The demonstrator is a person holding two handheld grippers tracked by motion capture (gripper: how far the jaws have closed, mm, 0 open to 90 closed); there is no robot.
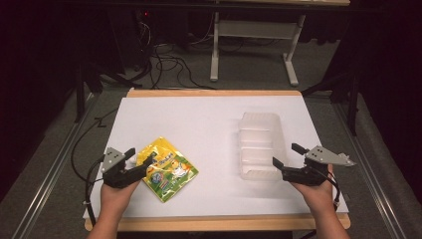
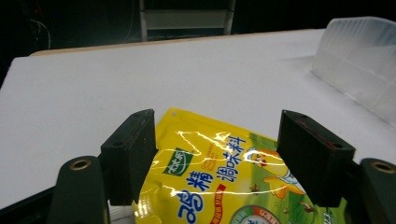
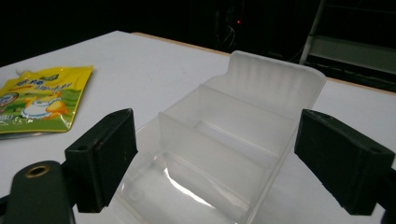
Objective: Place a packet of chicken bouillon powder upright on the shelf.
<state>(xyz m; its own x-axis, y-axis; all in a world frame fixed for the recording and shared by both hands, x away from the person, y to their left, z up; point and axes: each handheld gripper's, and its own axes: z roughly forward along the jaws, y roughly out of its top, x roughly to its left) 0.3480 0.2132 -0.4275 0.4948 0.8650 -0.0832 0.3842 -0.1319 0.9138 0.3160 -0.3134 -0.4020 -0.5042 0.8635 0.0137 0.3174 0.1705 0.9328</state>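
My left gripper (image 1: 140, 161) stands with its jaws apart and nothing pinched, the yellow pouch (image 1: 166, 168) lying flat between and just beyond them; in the left gripper view the 2 black pads flank the pouch's (image 2: 219, 172) near corner without pressing on it, as far as I can tell. My right gripper (image 1: 286, 155) is spread wide too and holds nothing, its jaws on either side of the near end of the clear tray (image 1: 260, 145) without touching the walls (in the right gripper view the tray (image 3: 224, 154) sits squarely in the gap). On the white tabletop (image 1: 199, 119), seen from above, the pouch lies at about 7 o'clock and the tray at about 4 o'clock, well apart. From my left gripper the pouch is toward 3 o'clock, its long axis running slantwise from 10 to 4 o'clock, so my left hand (image 1: 115, 196) is plainly the nearer one, and I judge the next move turns on closing over that near edge. The pouch is glossy, crinkled foil-like film, flat and limp, printed in yellow, green and blue. The tray is frosted, rigid plastic, a long rectangle divided by cross walls into several compartments, all empty, with a ribbed far end.
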